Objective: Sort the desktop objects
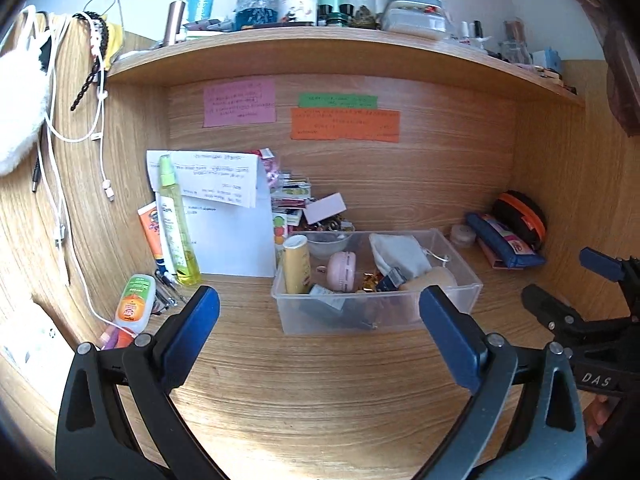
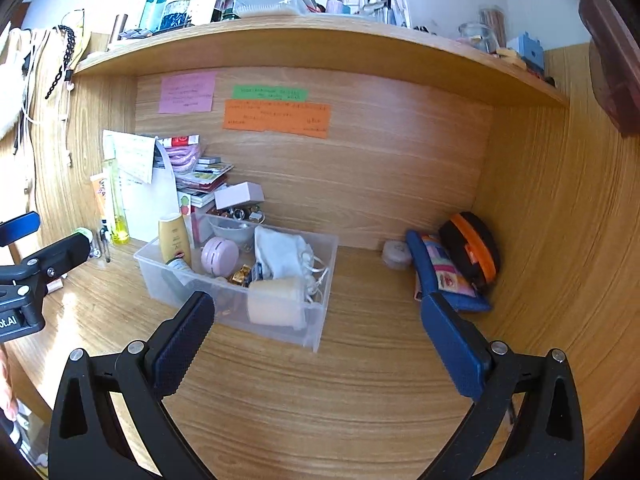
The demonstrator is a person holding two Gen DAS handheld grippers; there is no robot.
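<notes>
A clear plastic bin [image 1: 468, 284] [image 2: 320, 320] sits mid-desk, holding a gold bottle [image 1: 297, 264] [image 2: 174, 236], a pink round case [image 1: 341, 271] [image 2: 219, 256], a white pouch [image 1: 400, 254] [image 2: 282, 254], a cream roll [image 2: 276, 304] and small items. My left gripper [image 1: 320, 308] is open and empty, just in front of the bin. My right gripper [image 2: 318, 310] is open and empty, near the bin's front right corner. Each gripper shows at the edge of the other's view.
At left stand a yellow spray bottle [image 1: 174, 220], an orange tube [image 1: 151, 232], a small orange-label bottle [image 1: 134, 300] and papers [image 1: 232, 216]. A blue pouch [image 2: 440, 276], an orange-black case [image 2: 474, 248] and a small jar [image 2: 396, 254] lie at right. A cluttered shelf [image 1: 320, 46] hangs above.
</notes>
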